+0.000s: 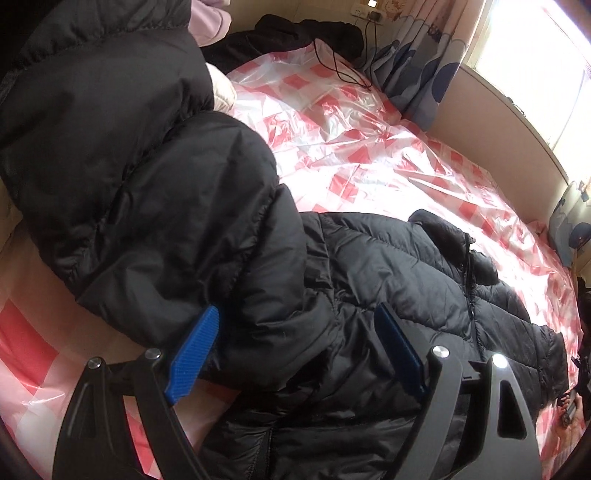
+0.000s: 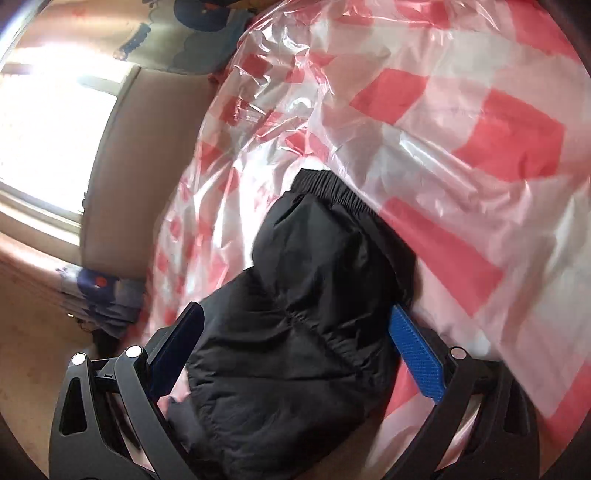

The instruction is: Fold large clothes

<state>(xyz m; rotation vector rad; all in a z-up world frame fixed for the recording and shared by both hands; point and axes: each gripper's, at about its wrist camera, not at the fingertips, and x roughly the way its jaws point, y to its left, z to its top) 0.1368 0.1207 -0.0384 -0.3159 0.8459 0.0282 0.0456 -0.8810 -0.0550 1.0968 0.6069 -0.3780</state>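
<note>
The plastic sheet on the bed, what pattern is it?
Red-and-white checks on the plastic sheet, clearest in the left wrist view.

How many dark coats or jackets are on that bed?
3, possibly. One black puffer jacket lies zipped flat near the left gripper; a second black coat is heaped at left; another dark garment lies at the far edge. More may be hidden.

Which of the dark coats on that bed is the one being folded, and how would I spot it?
Start at the bed's pink-and-white checked plastic cover. The black quilted puffer jacket lies spread across its near side, zip up the front, with the left claw open over it. Unlike the dark clothes heaped by the far wall, it lies flat and alone.
</note>
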